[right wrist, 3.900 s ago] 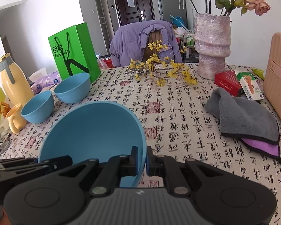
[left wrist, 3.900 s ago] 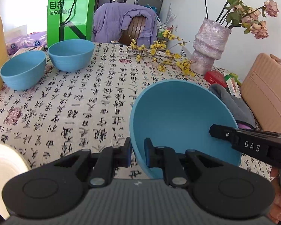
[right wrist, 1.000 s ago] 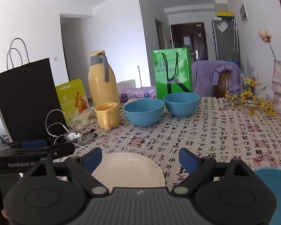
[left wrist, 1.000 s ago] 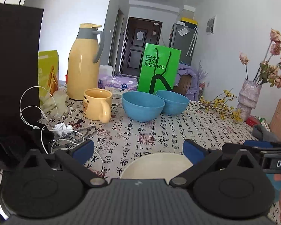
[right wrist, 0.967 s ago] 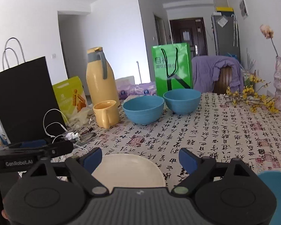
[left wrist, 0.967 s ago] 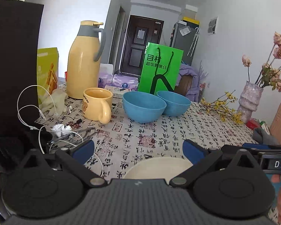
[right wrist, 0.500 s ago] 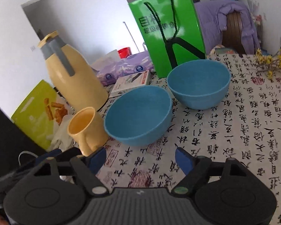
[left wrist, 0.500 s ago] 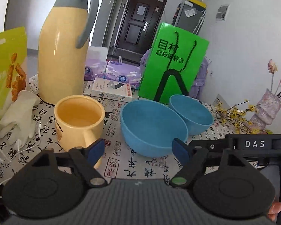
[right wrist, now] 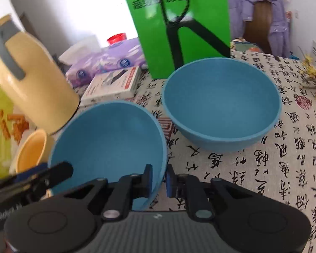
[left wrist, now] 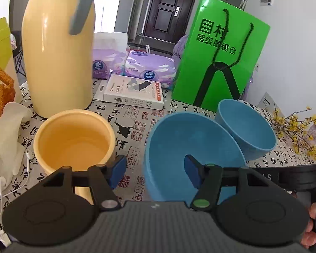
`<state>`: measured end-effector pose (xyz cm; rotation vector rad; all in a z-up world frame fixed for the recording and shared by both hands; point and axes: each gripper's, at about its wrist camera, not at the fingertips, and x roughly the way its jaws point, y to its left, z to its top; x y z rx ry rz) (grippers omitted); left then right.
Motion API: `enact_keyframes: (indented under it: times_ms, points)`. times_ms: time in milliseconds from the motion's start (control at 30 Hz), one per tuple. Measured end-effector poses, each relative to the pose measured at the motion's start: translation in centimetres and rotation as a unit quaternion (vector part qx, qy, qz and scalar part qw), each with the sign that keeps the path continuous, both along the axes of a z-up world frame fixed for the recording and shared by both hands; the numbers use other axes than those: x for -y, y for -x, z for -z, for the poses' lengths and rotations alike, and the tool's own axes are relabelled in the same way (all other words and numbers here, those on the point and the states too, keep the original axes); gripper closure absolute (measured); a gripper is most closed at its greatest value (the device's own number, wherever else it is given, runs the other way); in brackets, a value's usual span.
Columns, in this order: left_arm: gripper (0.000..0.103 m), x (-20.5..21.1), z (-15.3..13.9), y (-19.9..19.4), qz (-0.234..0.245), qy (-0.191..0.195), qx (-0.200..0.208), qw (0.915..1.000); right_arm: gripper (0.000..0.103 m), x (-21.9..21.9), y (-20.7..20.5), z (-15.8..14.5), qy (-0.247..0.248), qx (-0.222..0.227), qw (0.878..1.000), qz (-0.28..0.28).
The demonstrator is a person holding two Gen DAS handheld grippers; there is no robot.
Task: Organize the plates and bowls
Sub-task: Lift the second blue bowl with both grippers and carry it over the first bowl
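1. Near blue bowl (right wrist: 107, 139): on the calligraphy-print tablecloth (right wrist: 284, 168), closest to both tools, between the yellow mug (left wrist: 73, 139) and the far blue bowl (right wrist: 221, 105). In the left wrist view it appears tilted, its opening turned toward the camera.

2. Right gripper (right wrist: 159, 178): clenched on the near bowl's rim at its right-hand edge, one pad inside the wall, one outside. The jaws have just been closing, with the rim between them. This is the hand that has the bowl.

3. Left gripper (left wrist: 155, 170): partly spread, the near bowl's left rim standing between its pads. The right pad sits inside the bowl, the left pad outside, beside the mug; neither visibly presses on the wall. The jaws have just been closing.

4. Far blue bowl: upright, just beyond and to the right of the near one; whether the two touch cannot be told. Judged the stacking target: the held bowl would need to lift, level out and travel away and rightward, over that rim.

5. Hazard, judged: the mug lies just beside the left gripper's outer finger and could be nudged.

6. Background: yellow thermos jug (left wrist: 59, 59), green paper bag (left wrist: 219, 57), white box (left wrist: 132, 92).
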<state>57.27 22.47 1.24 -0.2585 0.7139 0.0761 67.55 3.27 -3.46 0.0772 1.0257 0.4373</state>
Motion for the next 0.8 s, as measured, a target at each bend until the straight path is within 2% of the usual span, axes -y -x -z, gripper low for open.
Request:
enact_keyframes:
  times_ms: [133,200,267,433,567,633,667,800]
  points:
    - [0.045,0.9,0.0,0.5,0.021,-0.012,-0.001,0.9997,0.100,1.7,0.9,-0.6,-0.018,-0.019,0.999,-0.047]
    - [0.053,1.3,0.1,0.8,0.031,-0.019,-0.008,0.9993,0.100,2.4,1.8,-1.1,-0.007,-0.020,0.997,-0.075]
    - [0.066,1.7,0.4,1.1,0.047,-0.026,-0.031,0.9981,0.100,3.0,2.4,-1.2,-0.010,-0.039,0.994,-0.101]
    - [0.087,2.8,1.4,2.3,0.094,-0.043,-0.077,0.9916,0.100,4.2,3.7,-1.4,-0.012,-0.056,0.991,-0.121]
    - [0.088,2.5,2.0,3.0,0.101,-0.024,-0.118,0.9875,0.099,4.2,4.1,-1.7,-0.008,-0.061,0.991,-0.120]
    - [0.092,2.4,1.9,3.7,0.102,-0.031,-0.117,0.9874,0.096,4.2,4.4,-1.7,-0.003,-0.057,0.991,-0.121]
    - [0.093,2.3,1.9,3.8,0.097,-0.032,-0.120,0.9875,0.091,4.2,4.5,-1.7,-0.008,-0.059,0.991,-0.119]
    - [0.095,1.7,1.6,3.8,0.075,-0.003,-0.127,0.9891,0.091,3.9,4.9,-1.1,-0.013,-0.070,0.991,-0.116]
